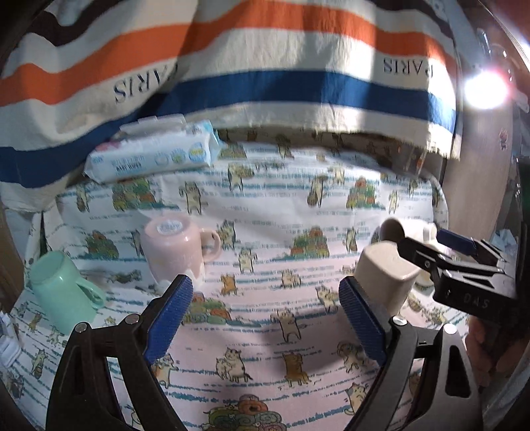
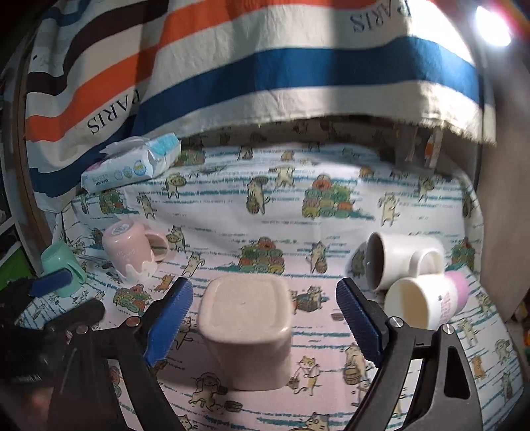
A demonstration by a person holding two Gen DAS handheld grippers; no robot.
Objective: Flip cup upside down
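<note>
A beige square cup stands upside down on the cat-print cloth, between the open blue fingers of my right gripper, not touched. It also shows in the left wrist view, with the right gripper beside it. My left gripper is open and empty over bare cloth. A pink mug and a green cup stand upside down at left. A white mug and a white-and-pink cup lie on their sides at right.
A pack of wet wipes lies at the back left. A striped towel hangs over the back of the table. A bright lamp glares at top right. The cloth between the cups is open.
</note>
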